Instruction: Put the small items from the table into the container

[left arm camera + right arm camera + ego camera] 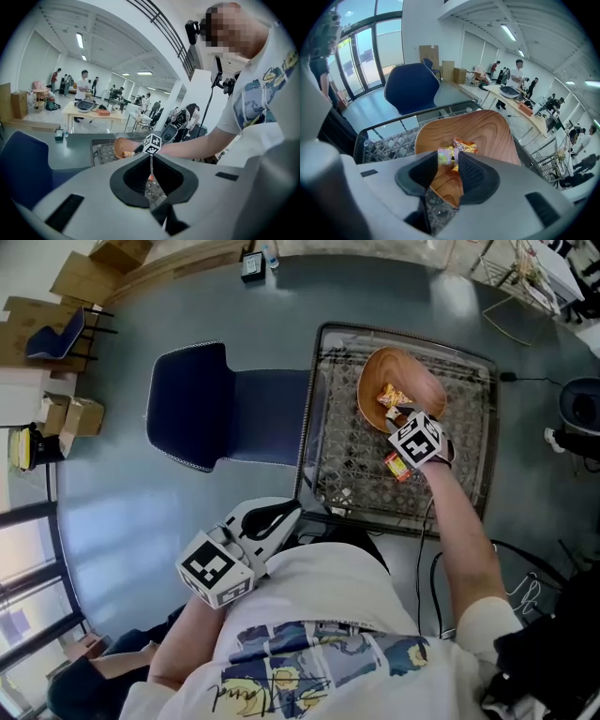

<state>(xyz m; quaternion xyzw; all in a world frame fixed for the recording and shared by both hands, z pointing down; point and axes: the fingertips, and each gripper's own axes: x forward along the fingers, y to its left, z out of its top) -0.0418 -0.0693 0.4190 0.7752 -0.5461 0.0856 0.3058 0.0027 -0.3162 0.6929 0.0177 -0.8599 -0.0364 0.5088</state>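
Right claw pinched on wrapped sweet over wooden bowl at tabletop's 12 o'clock; likely light, crinkly, slippery, so hold mid-body; left claw closed, empty

Glossy grey-blue floor, with a dark blue chair just beside the left edge of the wire-mesh worktop and cardboard boxes by the far wall. Tall glazed windows on one side, white walls, ceiling strip lights on. Light wooden table with people around it, well beyond the worktop.

Head view overhead — gripper views both face the bowl.
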